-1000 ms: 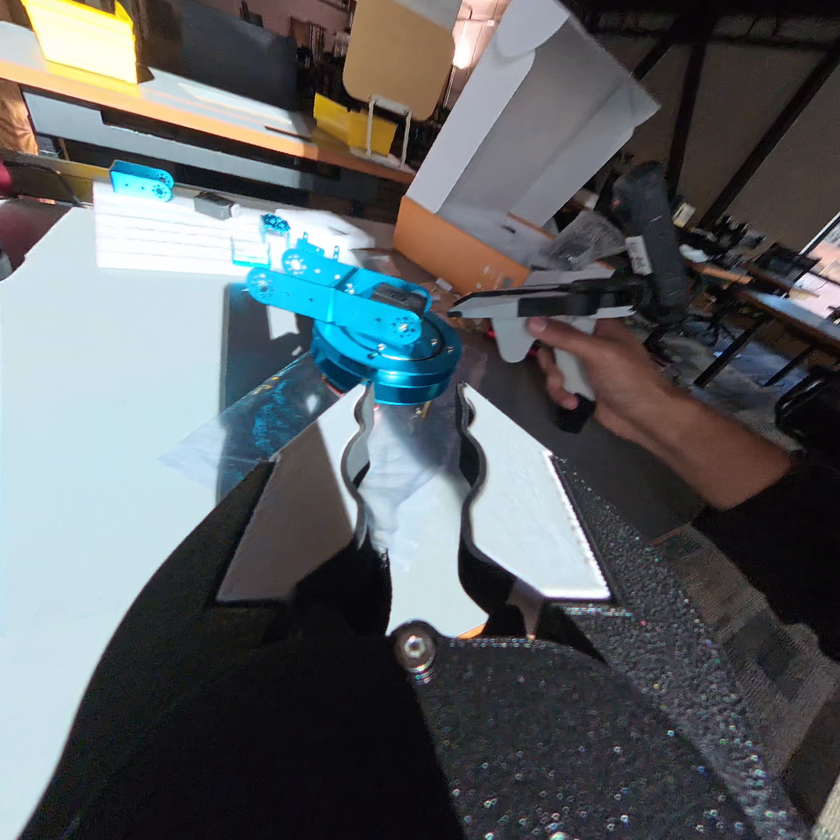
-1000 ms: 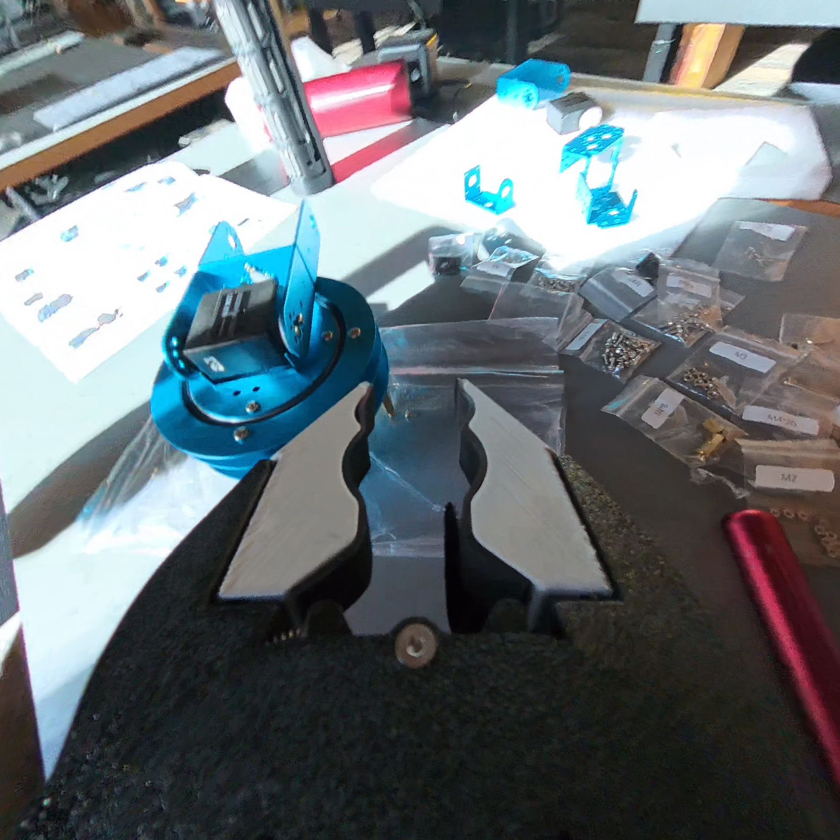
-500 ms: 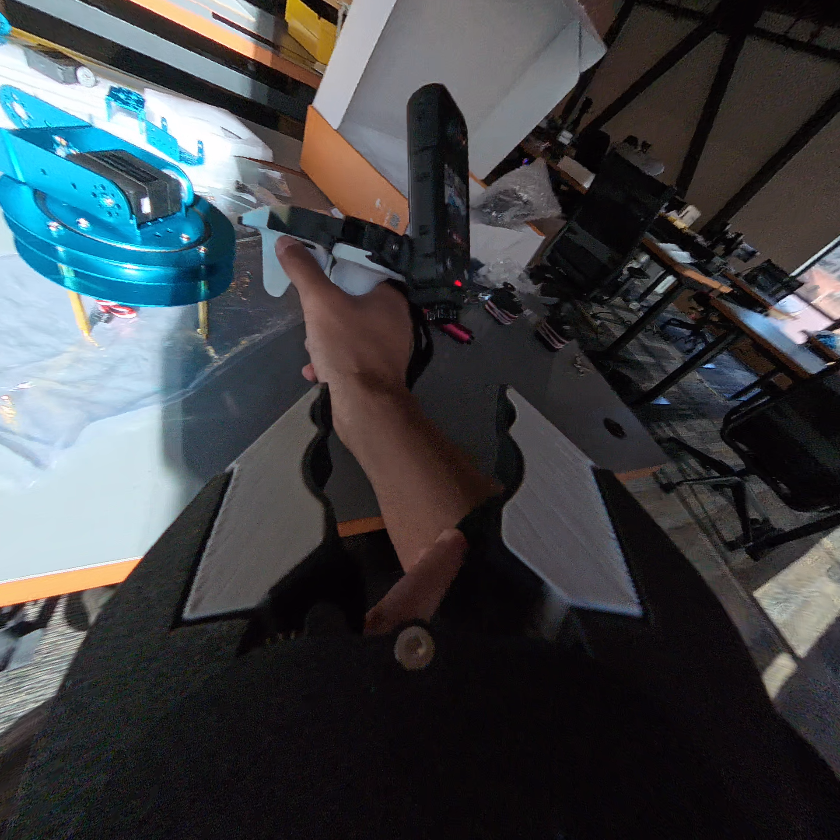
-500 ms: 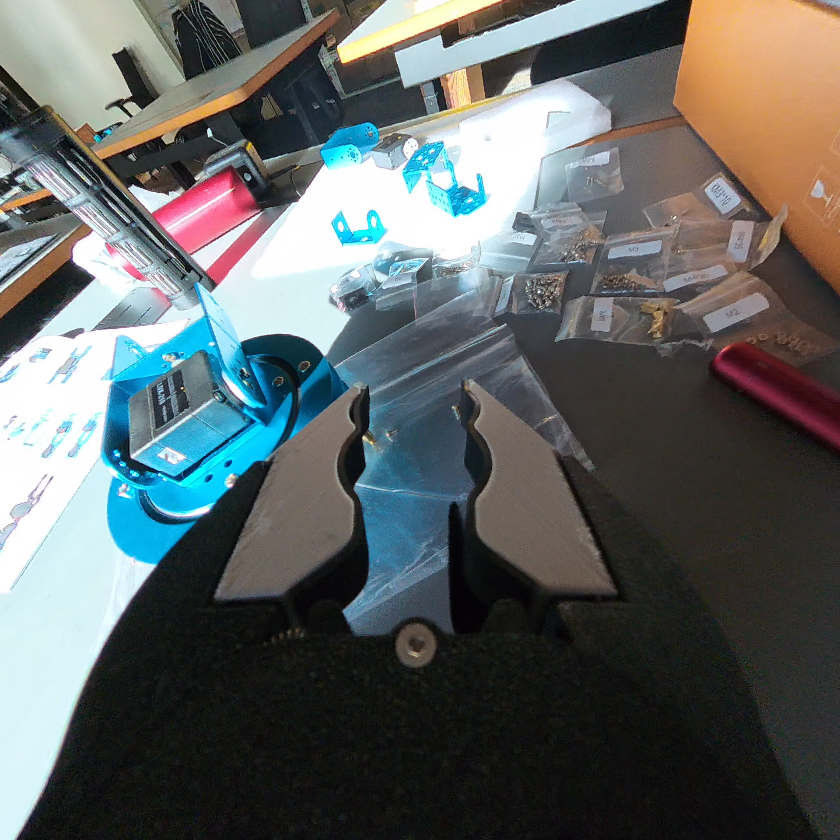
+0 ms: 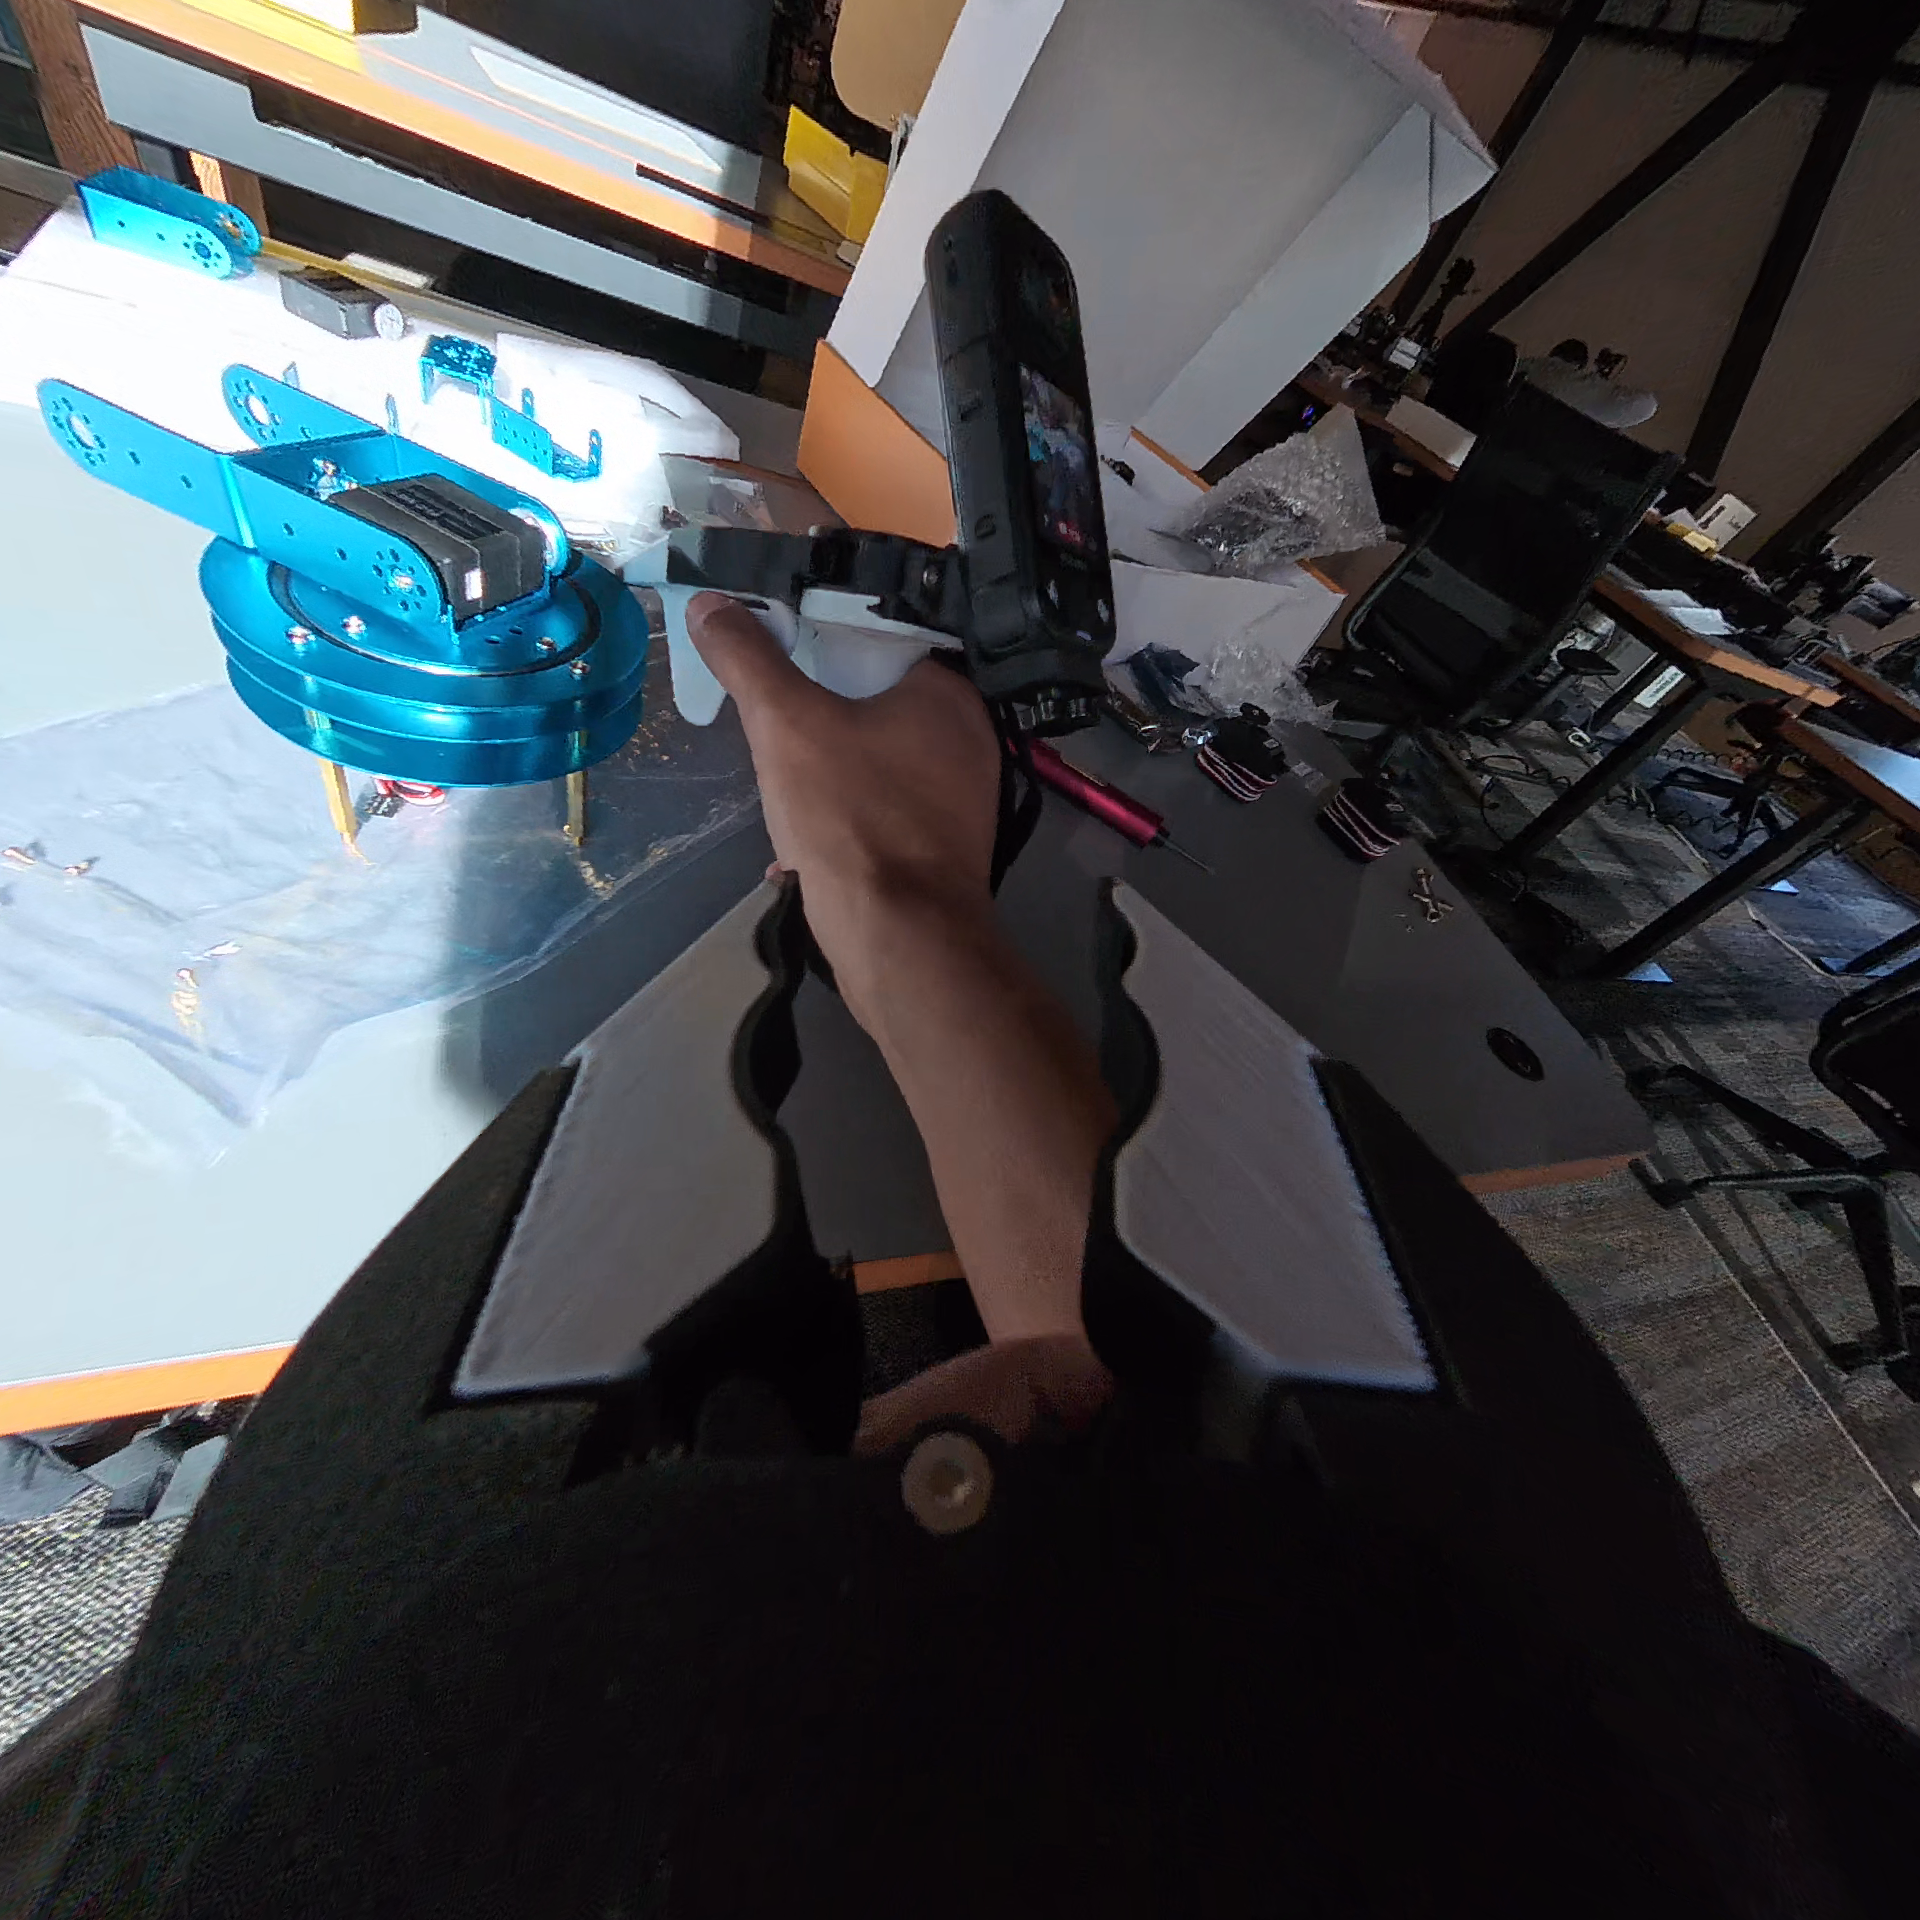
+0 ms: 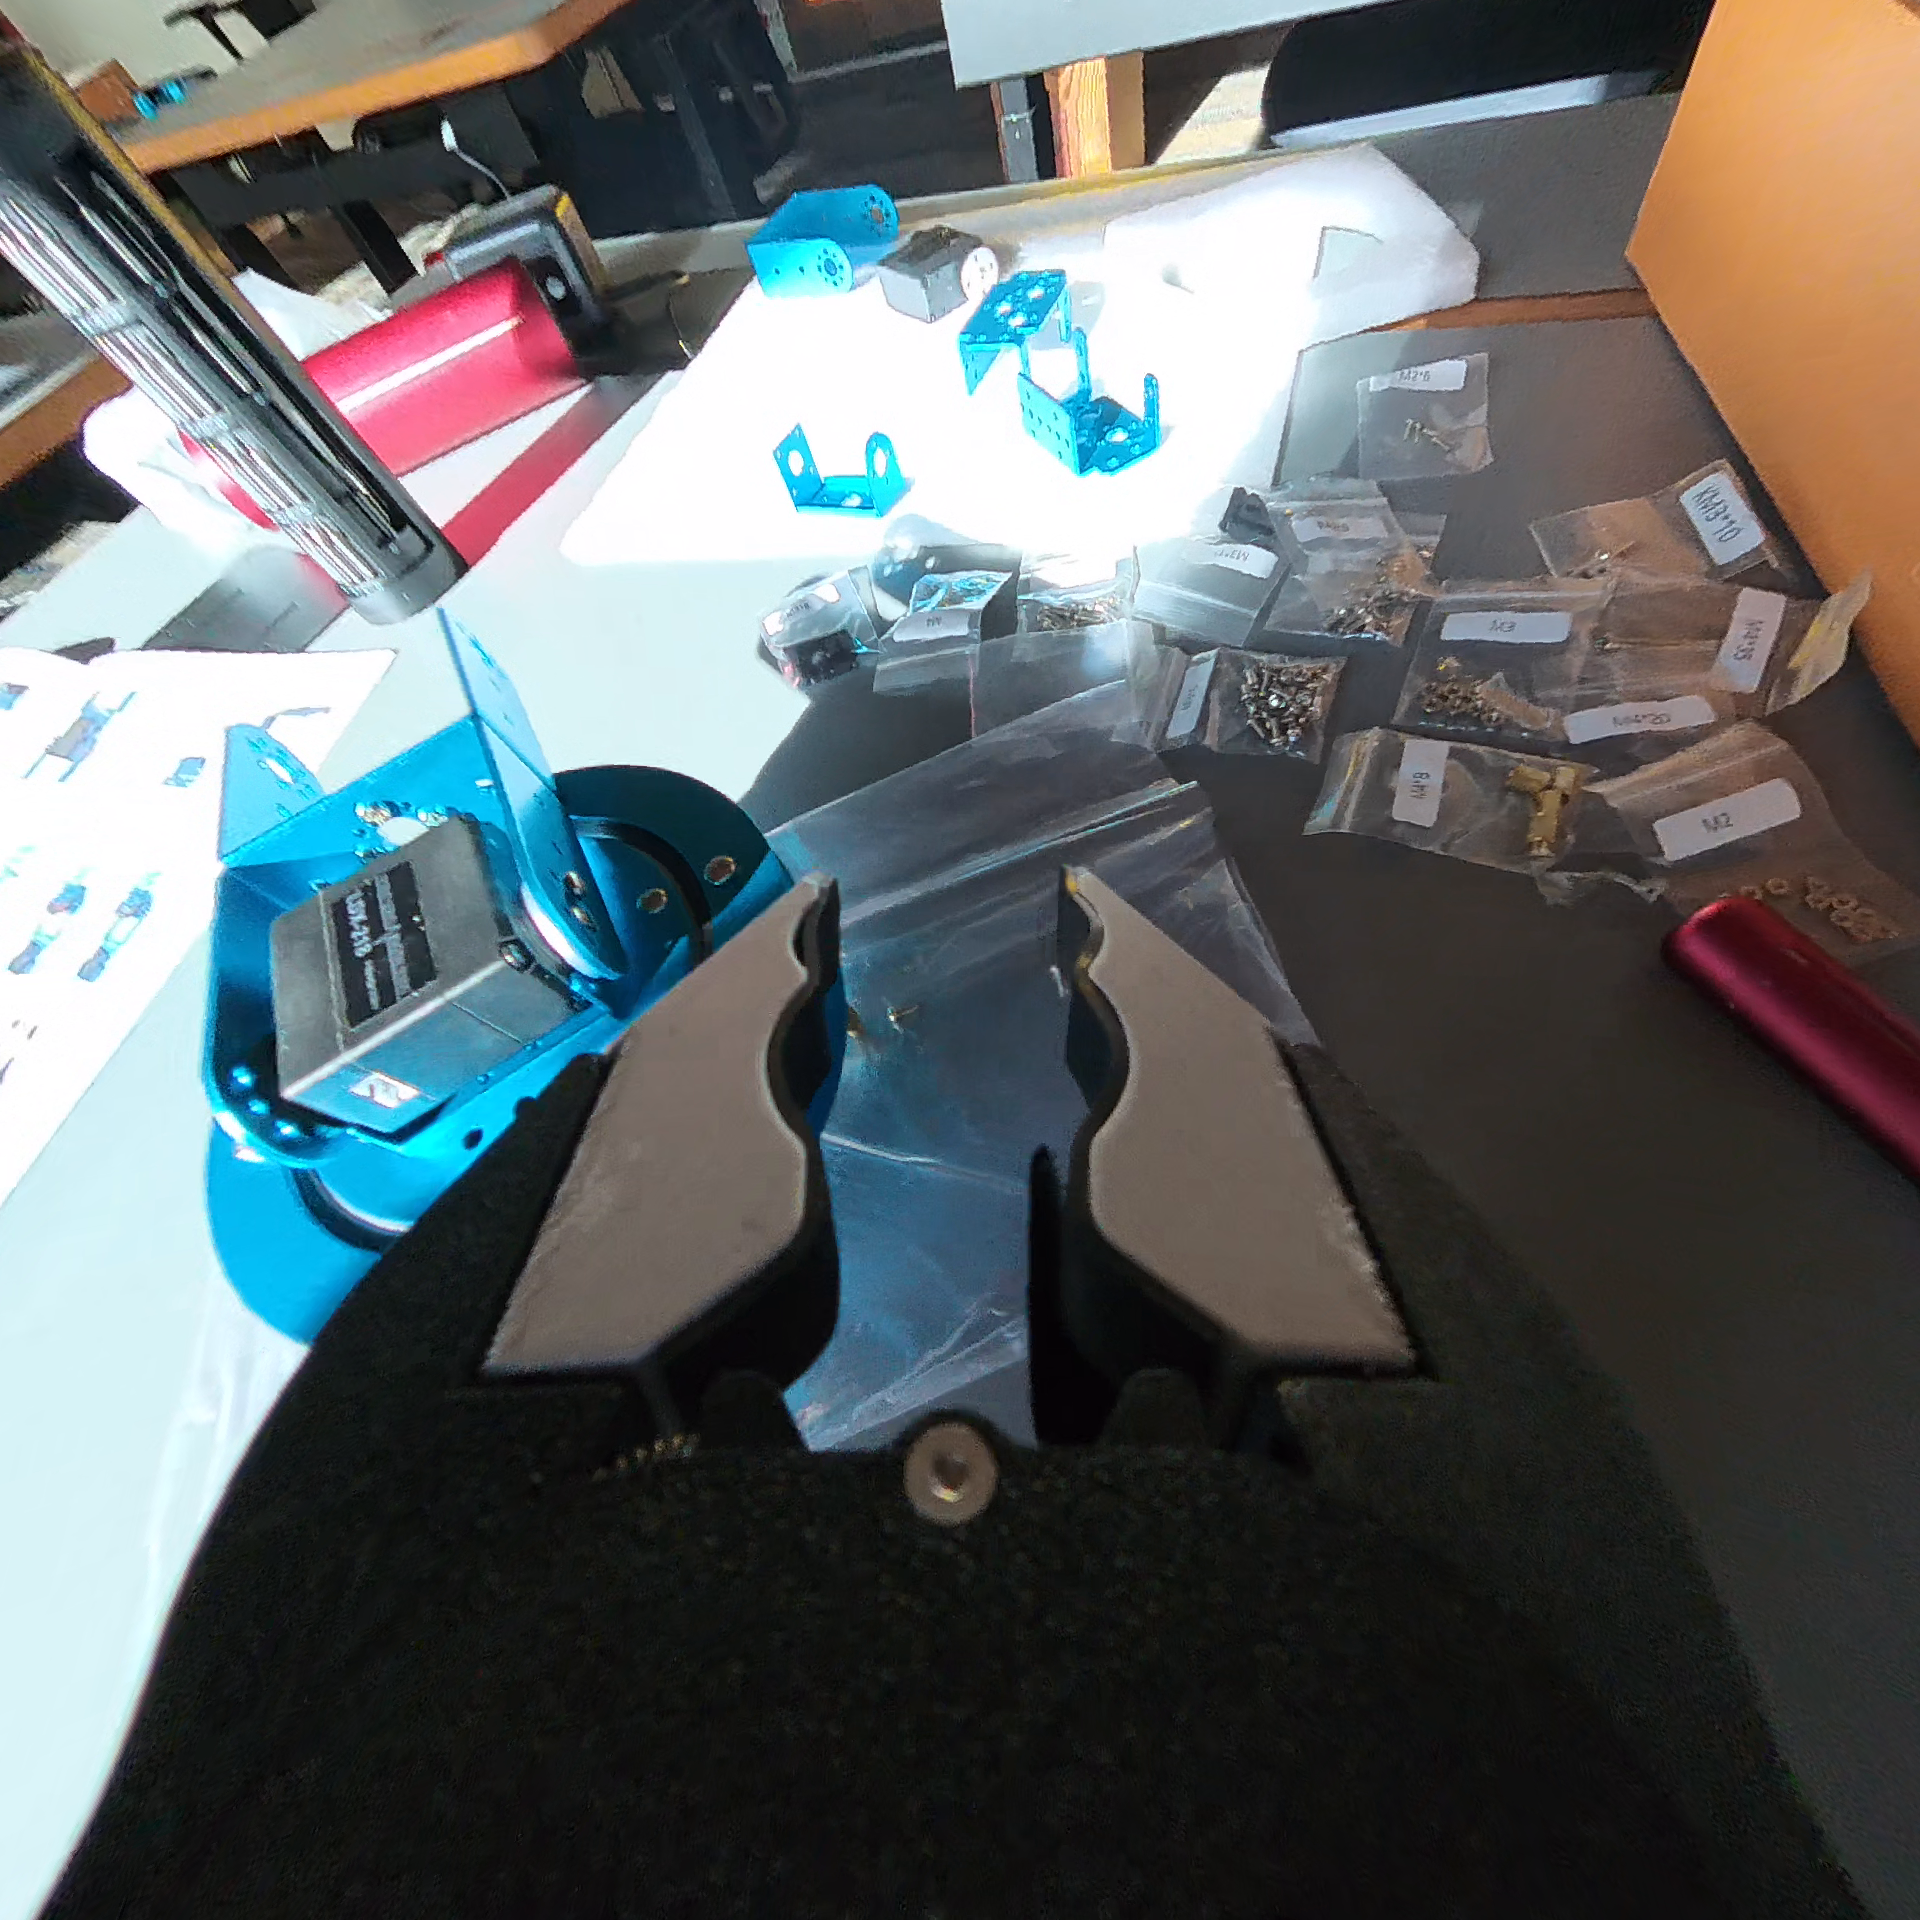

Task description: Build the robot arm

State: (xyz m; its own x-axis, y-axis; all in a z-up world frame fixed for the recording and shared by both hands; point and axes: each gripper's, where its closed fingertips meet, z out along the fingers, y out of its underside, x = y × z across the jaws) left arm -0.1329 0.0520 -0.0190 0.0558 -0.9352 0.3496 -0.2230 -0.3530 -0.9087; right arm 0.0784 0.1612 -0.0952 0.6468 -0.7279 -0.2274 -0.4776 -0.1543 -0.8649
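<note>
Blue turntable (image 6: 499, 997) on desk (image 6: 1558, 1195) — right gripper (image 6: 945, 914) parted, empty, beside it; left gripper (image 5: 945, 914) wide, empty.

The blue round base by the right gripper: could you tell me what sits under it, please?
Under the blue round base, brass standoff legs rest on a clear plastic bag; red wiring peeks out, the rest hidden.

Blue round turntable base (image 6: 665, 862) with black servo (image 6: 416, 977) on the white surface (image 6: 94, 1299), atop a clear plastic bag (image 6: 997, 842). Small labelled hardware bags (image 6: 1455, 665) beside a red screwdriver (image 6: 1808, 997); loose blue brackets (image 6: 1049, 384) farther back.
</note>
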